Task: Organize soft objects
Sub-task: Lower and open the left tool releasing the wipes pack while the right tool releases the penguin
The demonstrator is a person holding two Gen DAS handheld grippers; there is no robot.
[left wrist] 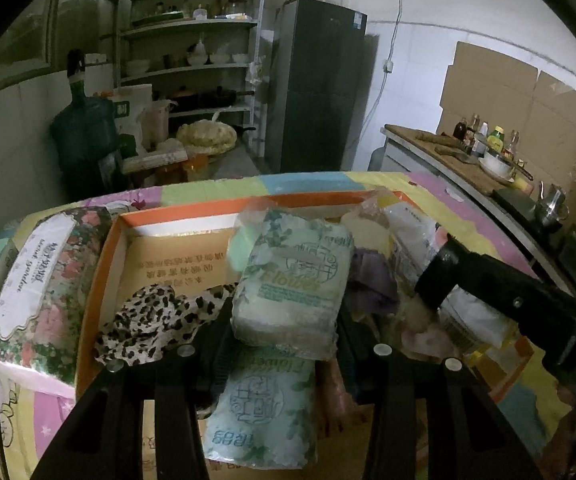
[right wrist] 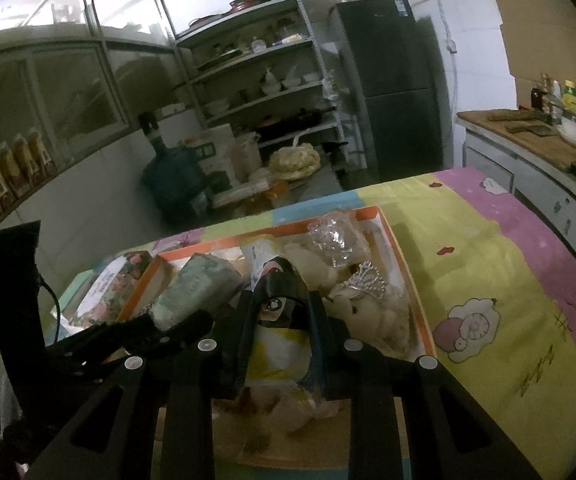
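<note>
My left tongs were clamped on a tissue pack above the cardboard box; squishy, light, slick wrapper, so I gripped mid-body. Right tongs pinched a penguin plush, soft and floppy, over the same box.

Patchwork-cloth table: orange-rimmed cardboard box, floral tissue pack beside.

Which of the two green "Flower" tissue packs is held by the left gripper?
The upper tissue pack, clamped between the left gripper fingers; the lower tissue pack lies loose in the box beneath.
</note>
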